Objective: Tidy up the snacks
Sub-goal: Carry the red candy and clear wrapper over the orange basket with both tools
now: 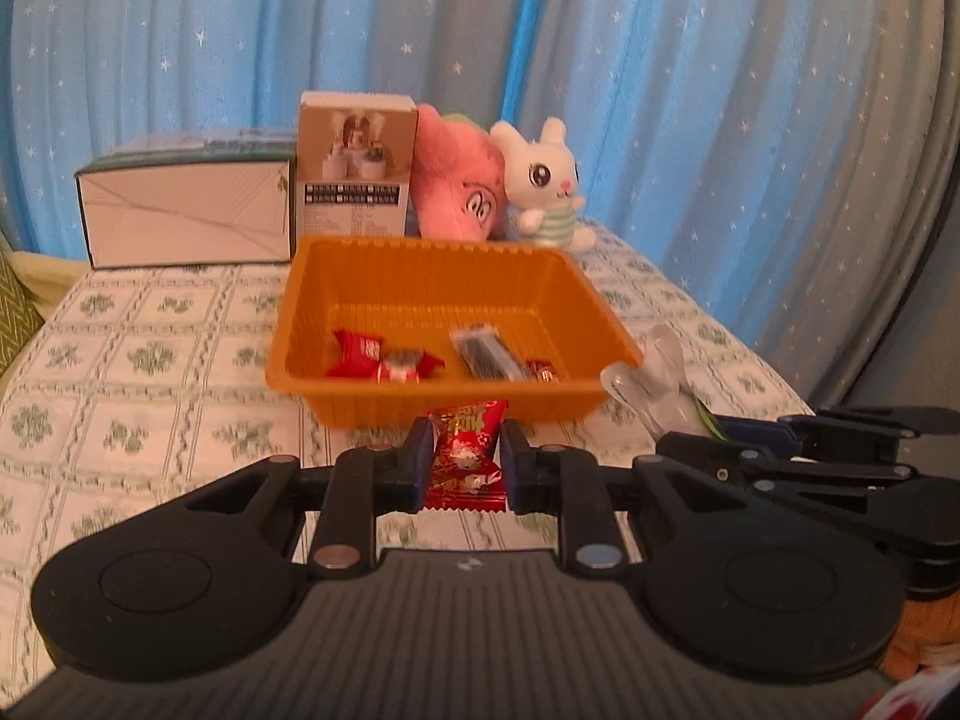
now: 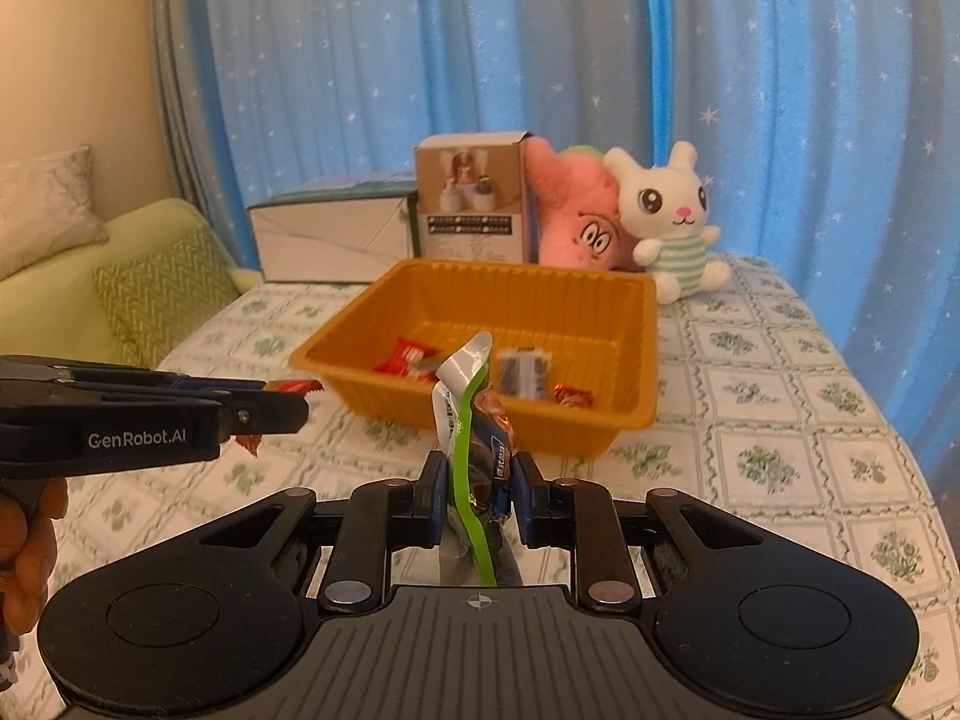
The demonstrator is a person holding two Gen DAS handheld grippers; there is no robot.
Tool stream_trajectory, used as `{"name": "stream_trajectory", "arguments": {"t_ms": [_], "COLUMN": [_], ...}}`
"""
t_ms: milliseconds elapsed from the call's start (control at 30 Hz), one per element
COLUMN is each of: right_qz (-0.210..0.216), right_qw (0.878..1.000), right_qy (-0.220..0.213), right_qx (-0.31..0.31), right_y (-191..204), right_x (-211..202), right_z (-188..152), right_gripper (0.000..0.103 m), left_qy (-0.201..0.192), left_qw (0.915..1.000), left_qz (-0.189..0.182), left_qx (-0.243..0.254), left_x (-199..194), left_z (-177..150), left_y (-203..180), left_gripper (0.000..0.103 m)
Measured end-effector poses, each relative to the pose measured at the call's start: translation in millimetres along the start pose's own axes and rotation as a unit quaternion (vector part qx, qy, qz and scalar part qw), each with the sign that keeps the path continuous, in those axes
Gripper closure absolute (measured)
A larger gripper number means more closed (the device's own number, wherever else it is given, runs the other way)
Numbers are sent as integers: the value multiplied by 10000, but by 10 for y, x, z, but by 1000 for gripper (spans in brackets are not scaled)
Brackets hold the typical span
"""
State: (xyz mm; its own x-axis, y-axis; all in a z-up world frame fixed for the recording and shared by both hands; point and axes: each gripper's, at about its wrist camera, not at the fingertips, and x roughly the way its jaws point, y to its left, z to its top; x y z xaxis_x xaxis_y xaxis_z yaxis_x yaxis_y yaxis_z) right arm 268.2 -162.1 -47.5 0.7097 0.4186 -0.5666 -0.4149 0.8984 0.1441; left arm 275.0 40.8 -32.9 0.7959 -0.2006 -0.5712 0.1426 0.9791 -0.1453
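An orange tray [image 1: 420, 276] [image 2: 636, 360] stands on the patterned tablecloth and holds red candy packets [image 1: 360, 354] [image 2: 405, 357], a dark striped packet [image 1: 483, 351] [image 2: 525, 372] and a small red sweet [image 1: 543, 371] [image 2: 573, 397]. My left gripper [image 1: 465, 456] is shut on a red snack packet [image 1: 468, 456], just short of the tray's near wall. My right gripper [image 2: 480, 480] is shut on a clear packet with a green stripe [image 2: 465, 420], held upright before the tray. In the right wrist view the left gripper [image 2: 288, 402] comes in from the left with its red packet [image 2: 294, 386]. The right gripper [image 1: 720, 426] shows at the right of the left wrist view with its clear packet [image 1: 654, 381].
Behind the tray stand a white carton [image 1: 186, 204] [image 2: 330, 234], a brown product box [image 1: 357, 162] [image 2: 471, 204], a pink plush [image 1: 459, 180] [image 2: 576, 216] and a white rabbit plush [image 1: 546, 186] [image 2: 669, 216]. Blue starred curtains hang at the back. A green sofa with cushions [image 2: 162, 294] lies left.
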Motion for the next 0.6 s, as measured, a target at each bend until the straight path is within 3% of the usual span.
{"name": "stream_trajectory", "arguments": {"t_ms": [333,600], "right_qz": [-133,-212], "right_qw": [9991,9982], "right_qy": [-274,-259], "right_qx": [303,501], "right_y": [-235,-461], "right_x": [402,792], "right_z": [516,764], "right_gripper": [80,80], "left_qy": [-184,-198], "left_qw": [9998,9997], "left_qz": [80,44], "left_qx": [20,-111], "left_x": [448,830], "left_z": [439,655], "left_y": [138,245], "left_gripper": [82,82]}}
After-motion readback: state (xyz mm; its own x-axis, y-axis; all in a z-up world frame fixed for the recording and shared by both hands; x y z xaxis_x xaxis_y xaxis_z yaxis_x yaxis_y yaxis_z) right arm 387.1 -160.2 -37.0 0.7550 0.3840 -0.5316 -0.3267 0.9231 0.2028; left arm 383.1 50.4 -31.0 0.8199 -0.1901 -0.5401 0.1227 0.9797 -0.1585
